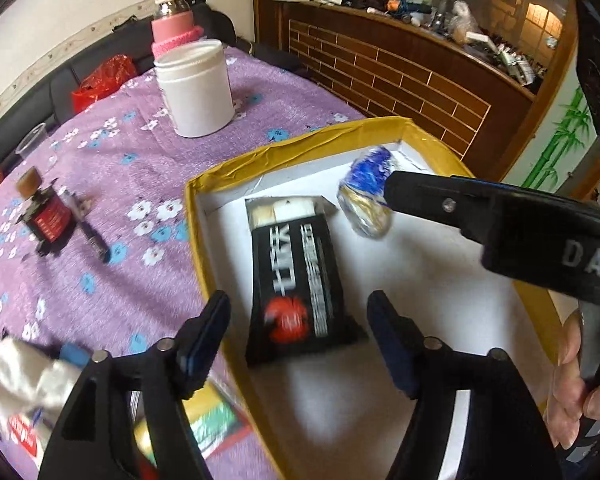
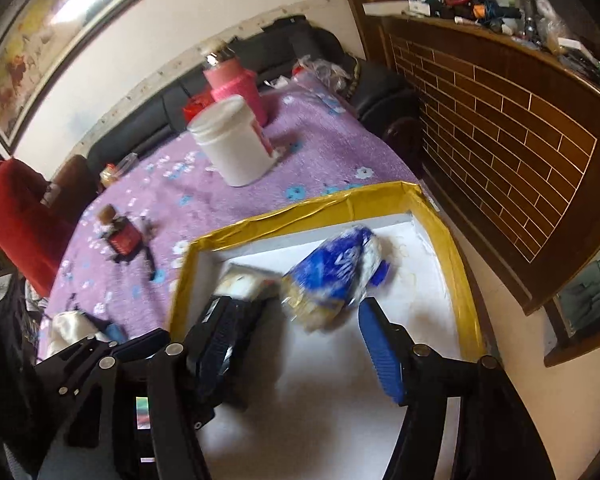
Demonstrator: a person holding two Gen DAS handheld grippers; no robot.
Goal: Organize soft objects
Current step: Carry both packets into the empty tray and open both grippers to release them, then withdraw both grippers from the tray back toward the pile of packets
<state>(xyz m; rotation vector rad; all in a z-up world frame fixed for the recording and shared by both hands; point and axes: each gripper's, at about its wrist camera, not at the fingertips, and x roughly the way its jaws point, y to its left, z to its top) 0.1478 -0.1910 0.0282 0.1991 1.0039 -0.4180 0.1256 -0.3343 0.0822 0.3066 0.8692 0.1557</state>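
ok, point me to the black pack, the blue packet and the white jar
black pack (image 1: pixel 296 280), left wrist view, middle of its printed face
blue packet (image 2: pixel 332 272), right wrist view, blue part of the wrapper
white jar (image 1: pixel 198 88), left wrist view, side wall below the lid

A home living room: black sofa (image 2: pixel 220 108), framed painting (image 2: pixel 48 36), flowered cloth (image 1: pixel 112 184) on the counter, cluttered wooden shelf (image 2: pixel 500 52).

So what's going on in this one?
A person with a gripper in each hand is putting soft packets into a yellow-rimmed box on a purple floral tablecloth. A black packet lies in the box under the open left gripper. A blue-and-gold packet sits just ahead of the open right gripper. Neither is gripped.
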